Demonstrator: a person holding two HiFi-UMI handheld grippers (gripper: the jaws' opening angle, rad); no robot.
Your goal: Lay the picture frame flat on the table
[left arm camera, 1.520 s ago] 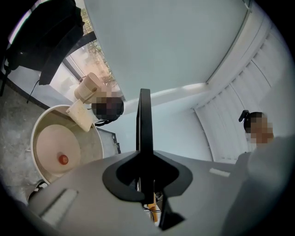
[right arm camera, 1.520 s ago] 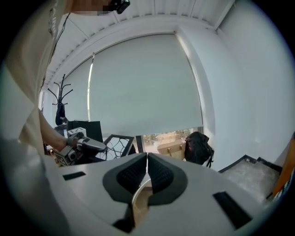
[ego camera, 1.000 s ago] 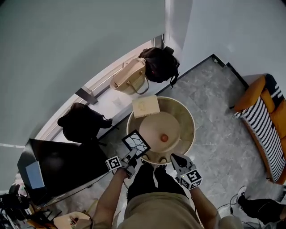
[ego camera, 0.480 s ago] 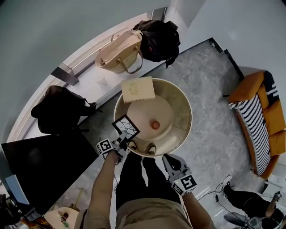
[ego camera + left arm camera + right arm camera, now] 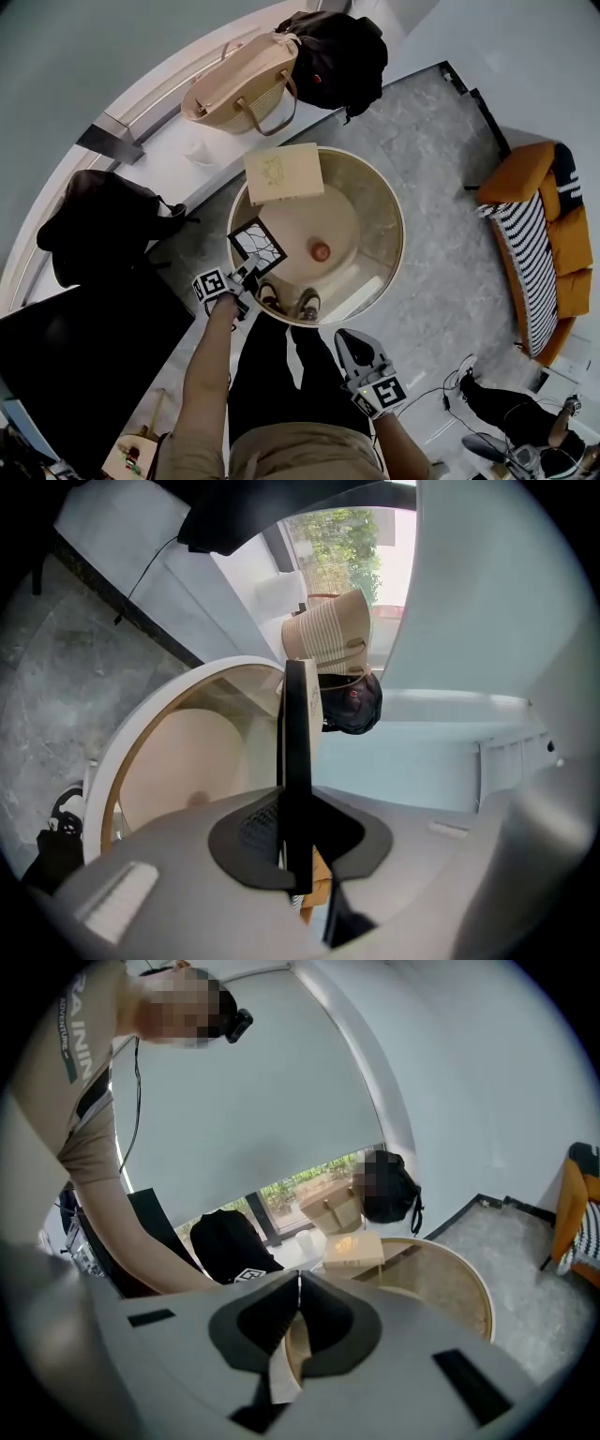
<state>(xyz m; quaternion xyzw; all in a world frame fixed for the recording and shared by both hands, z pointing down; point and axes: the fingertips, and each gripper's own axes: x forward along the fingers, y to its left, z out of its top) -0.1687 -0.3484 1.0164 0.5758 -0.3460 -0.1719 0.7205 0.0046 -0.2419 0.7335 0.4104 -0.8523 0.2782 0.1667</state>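
Over the desk's (image 5: 389,202) near rim, picture frame (image 5: 257,246) hangs tilted, its edge clamped in left hand-held gripper (image 5: 247,273) — looks thin, stiff, light, perhaps glazed, best held by that edge — right hand-held gripper (image 5: 345,339) closed, empty.

- We wear a khaki short-sleeved shirt (image 5: 309,455) and black trousers (image 5: 272,366).
- Our shoes (image 5: 307,304) are dark, pale-trimmed.
- Our grey left tool (image 5: 247,275) and right tool (image 5: 348,340) each bear a black-and-white marker cube (image 5: 210,284).

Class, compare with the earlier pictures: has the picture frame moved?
Yes. The frame, held in the left gripper, has shifted inward from the table's near-left rim, apparently lower.
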